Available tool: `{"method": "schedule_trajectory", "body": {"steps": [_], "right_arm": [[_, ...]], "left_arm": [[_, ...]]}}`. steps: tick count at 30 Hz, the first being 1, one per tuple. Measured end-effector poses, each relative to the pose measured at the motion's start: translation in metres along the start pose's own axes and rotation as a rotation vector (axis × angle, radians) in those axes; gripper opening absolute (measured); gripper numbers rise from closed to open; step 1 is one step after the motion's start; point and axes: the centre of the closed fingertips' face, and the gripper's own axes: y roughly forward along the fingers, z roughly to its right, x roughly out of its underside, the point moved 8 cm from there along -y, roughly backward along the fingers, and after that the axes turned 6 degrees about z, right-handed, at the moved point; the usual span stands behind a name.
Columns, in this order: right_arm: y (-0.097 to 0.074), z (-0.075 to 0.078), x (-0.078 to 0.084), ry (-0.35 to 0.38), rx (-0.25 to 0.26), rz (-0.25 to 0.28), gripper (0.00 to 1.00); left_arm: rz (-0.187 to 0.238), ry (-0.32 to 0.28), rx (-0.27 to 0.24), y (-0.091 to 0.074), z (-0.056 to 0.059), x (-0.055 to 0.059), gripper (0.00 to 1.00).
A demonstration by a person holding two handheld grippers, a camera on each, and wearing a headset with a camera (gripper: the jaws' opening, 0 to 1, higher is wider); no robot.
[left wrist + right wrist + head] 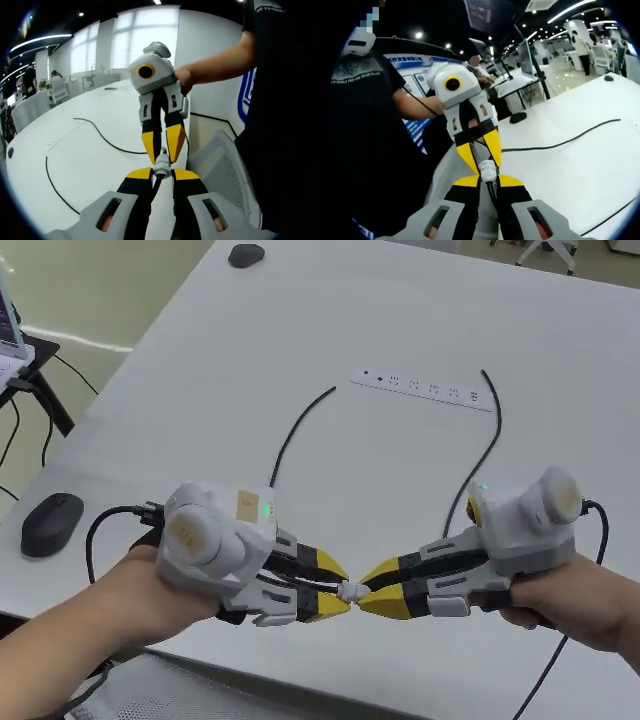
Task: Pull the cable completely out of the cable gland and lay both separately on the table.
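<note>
table (400,320): white top in front of you, smooth, matt, faint sheen toward 12 o'clock.
left gripper (338,592): your grey plastic shell, satin; yellow jaw tips smooth.
right gripper (366,597): same grey plastic, yellow and black parts, low gloss.
cable gland (351,591): white plastic, slightly glossy.
cable (493,194): black jacket, smooth, dull.
power strip (425,388): white plastic at 12 o'clock, matt.
mouse (50,522): black matt plastic at your 9 o'clock.
chair (225,170): grey mesh, open weave.
</note>
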Motion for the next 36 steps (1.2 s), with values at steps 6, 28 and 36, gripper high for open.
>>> {"method": "schedule_trajectory", "body": {"steps": [6,28,36], "right_arm": [[0.004,-0.01,0.0,-0.177,0.097,-0.011,0.07],[0.023,-0.03,0.006,-0.437,0.302,-0.153,0.08],[0.02,-0.031,0.003,-0.368,0.309,-0.135,0.08]], "left_arm": [[0.018,-0.037,0.043,-0.005,-0.001,0.001,0.14],[0.021,-0.139,0.116,-0.008,0.0,0.016,0.15],[0.032,-0.121,0.127,-0.007,-0.001,0.014,0.15]]}}
